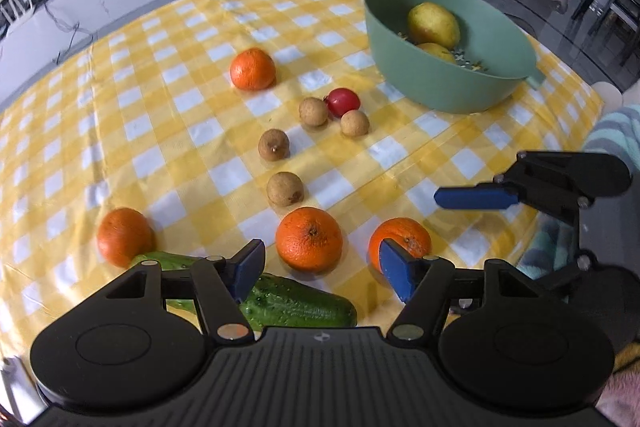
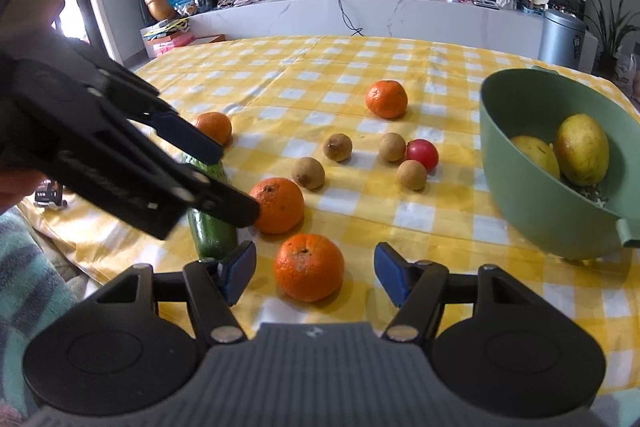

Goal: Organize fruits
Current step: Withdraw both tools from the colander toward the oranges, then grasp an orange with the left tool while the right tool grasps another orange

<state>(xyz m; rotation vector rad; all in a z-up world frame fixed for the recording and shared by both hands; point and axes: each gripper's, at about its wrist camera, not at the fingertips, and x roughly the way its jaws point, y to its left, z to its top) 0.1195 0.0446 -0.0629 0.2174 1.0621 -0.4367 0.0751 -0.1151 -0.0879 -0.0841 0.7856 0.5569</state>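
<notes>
On the yellow checked cloth lie several oranges, several brown longans [image 1: 285, 189], a red tomato [image 1: 342, 102] and a cucumber [image 1: 296, 303]. My left gripper [image 1: 322, 271] is open, low over the cloth, with one orange [image 1: 309, 239] just ahead between its blue pads, untouched. In the right wrist view my right gripper [image 2: 316, 275] stands open around the nearest orange [image 2: 309, 267], a gap showing on each side. The left gripper [image 2: 234, 183] reaches in from the left there, its lower fingertip beside another orange [image 2: 278, 205]. Two yellow fruits [image 2: 582, 155] lie in the green bowl [image 2: 520, 195].
The green bowl [image 1: 440, 83] stands at the right of the cloth, with a handle toward me. One orange [image 1: 253, 69] sits farther back and another [image 1: 125, 237] at the near left. A striped sleeve [image 2: 28, 287] is at the table's near edge.
</notes>
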